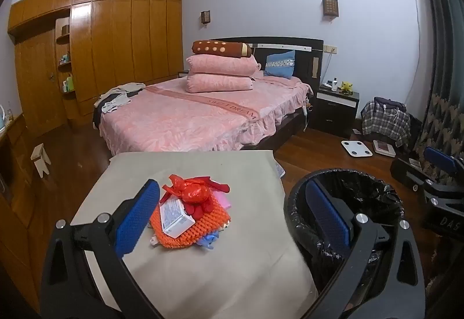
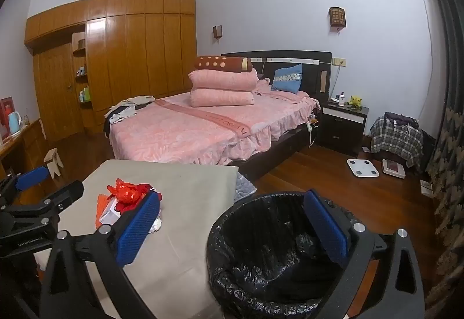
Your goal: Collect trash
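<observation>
Bedroom, grey-covered bench [image 1: 203, 275] before a pink bed [image 1: 203, 119]. One trash pile [image 1: 191, 209] lies ahead between my left gripper [image 1: 232, 220] fingers, spread wide and empty. One lined bin [image 2: 261, 255] sits right, under my right gripper [image 2: 232, 232], also wide. Left's nearer.

the bed cover [image 1: 179, 119] is pink with a leaf pattern, the bolster [image 1: 221, 49] brown with pale dots, the shirt [image 1: 385, 119] plaid (grey and white). the bin liner [image 2: 261, 249] is black, the knitted mat [image 1: 200, 224] orange, the wrapper [image 1: 195, 193] shiny red.
</observation>
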